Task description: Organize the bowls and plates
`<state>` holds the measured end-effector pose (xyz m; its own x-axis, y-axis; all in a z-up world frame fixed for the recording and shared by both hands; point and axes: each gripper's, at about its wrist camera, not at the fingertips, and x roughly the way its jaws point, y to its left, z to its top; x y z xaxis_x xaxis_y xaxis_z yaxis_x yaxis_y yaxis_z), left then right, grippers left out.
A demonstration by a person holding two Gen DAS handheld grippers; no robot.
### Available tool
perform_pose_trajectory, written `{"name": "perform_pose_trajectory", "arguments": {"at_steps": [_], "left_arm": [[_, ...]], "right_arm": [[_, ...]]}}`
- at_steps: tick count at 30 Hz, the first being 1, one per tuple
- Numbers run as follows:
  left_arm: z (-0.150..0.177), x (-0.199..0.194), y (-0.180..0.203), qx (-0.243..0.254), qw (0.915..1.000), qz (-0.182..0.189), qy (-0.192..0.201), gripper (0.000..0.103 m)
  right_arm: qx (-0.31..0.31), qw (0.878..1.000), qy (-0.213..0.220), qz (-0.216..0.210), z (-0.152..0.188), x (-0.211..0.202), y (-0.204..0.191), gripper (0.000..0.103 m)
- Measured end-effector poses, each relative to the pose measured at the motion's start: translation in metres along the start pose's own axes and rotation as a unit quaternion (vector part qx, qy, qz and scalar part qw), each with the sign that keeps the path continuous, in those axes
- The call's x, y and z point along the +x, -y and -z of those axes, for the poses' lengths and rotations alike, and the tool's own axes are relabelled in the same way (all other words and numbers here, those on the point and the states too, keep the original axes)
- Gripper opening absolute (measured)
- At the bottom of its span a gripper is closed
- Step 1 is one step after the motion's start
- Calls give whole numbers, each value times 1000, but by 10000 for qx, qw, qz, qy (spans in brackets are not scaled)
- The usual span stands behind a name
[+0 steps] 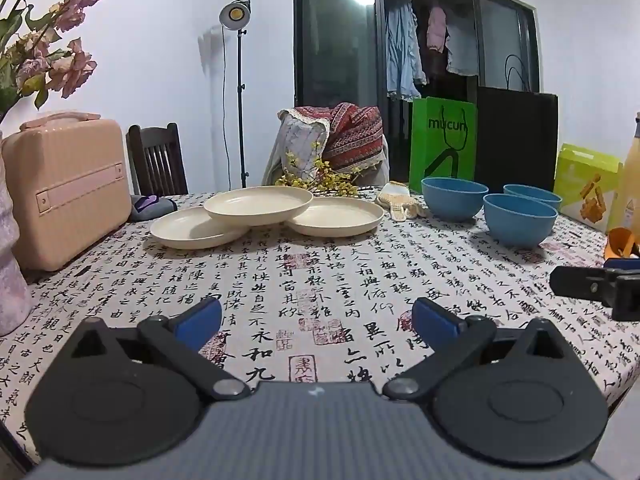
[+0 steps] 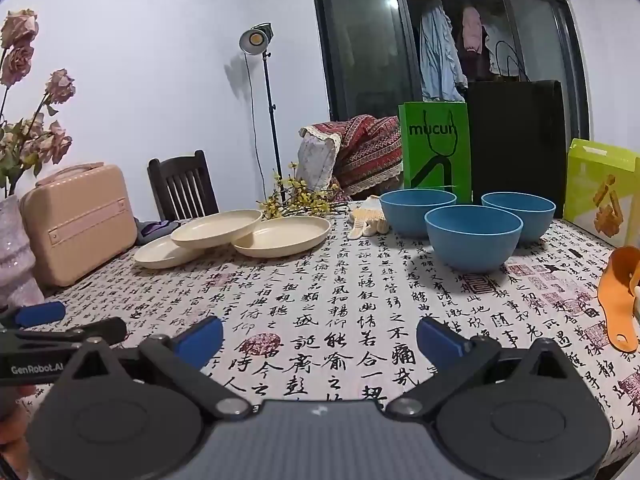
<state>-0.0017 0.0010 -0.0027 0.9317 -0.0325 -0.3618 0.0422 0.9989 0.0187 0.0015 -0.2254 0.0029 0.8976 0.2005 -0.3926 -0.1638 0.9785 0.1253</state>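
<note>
Three cream plates (image 1: 258, 204) overlapping, top one tilted leftward.

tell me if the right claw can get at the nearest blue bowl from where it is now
Probably yes. The right claw is open and empty, and only bare tablecloth lies between it and the nearest blue bowl. The other two bowls sit behind that one, out of the way.
</note>
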Motion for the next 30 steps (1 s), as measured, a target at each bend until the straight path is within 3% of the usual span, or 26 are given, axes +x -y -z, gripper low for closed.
{"name": "perform_pose_trajectory", "arguments": {"at_steps": [30], "left_arm": [[-8, -1, 7, -97, 9997, 217, 73, 103]], "right_arm": [[13, 9999, -45, 91, 1, 5, 2, 103]]}}
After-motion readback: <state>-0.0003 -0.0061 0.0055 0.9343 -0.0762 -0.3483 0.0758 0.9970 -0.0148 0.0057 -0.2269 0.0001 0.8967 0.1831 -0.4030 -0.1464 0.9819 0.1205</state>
